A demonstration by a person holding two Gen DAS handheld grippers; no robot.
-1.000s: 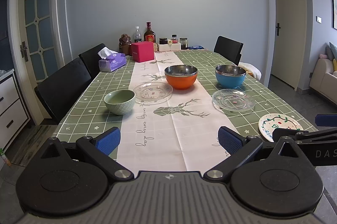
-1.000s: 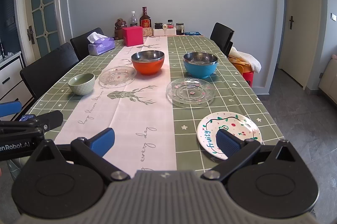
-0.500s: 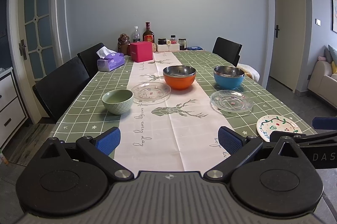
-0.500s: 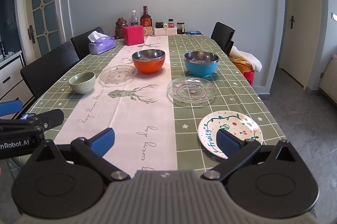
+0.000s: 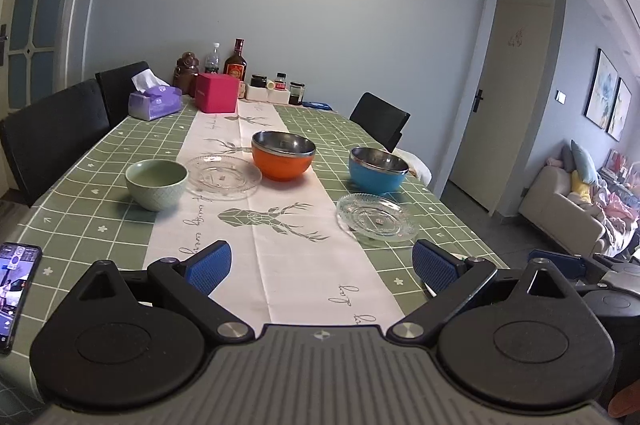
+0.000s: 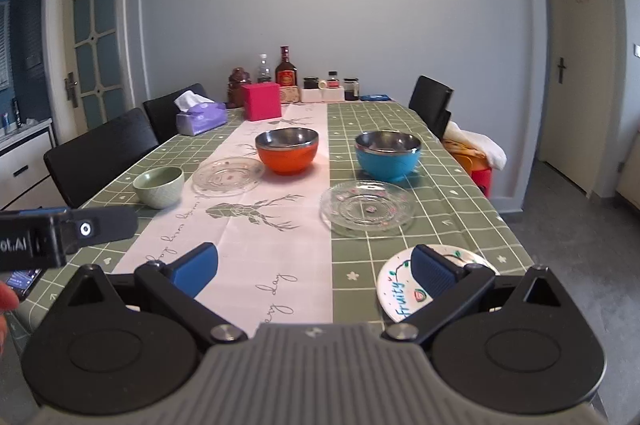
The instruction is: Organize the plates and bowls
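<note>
Two tongs, both spread wide and holding nothing, hover over the near end of the table. Left tongs sit above the white runner; right tongs have one blue finger over the painted plate at the near right edge. Green bowl stands just beside one glass plate, orange bowl behind it. Blue bowl is behind the other glass plate. Phone lies near left.

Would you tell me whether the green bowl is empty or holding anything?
Empty, as far as visible: the green bowl stands upright, and its inner wall shows bare glaze.
</note>
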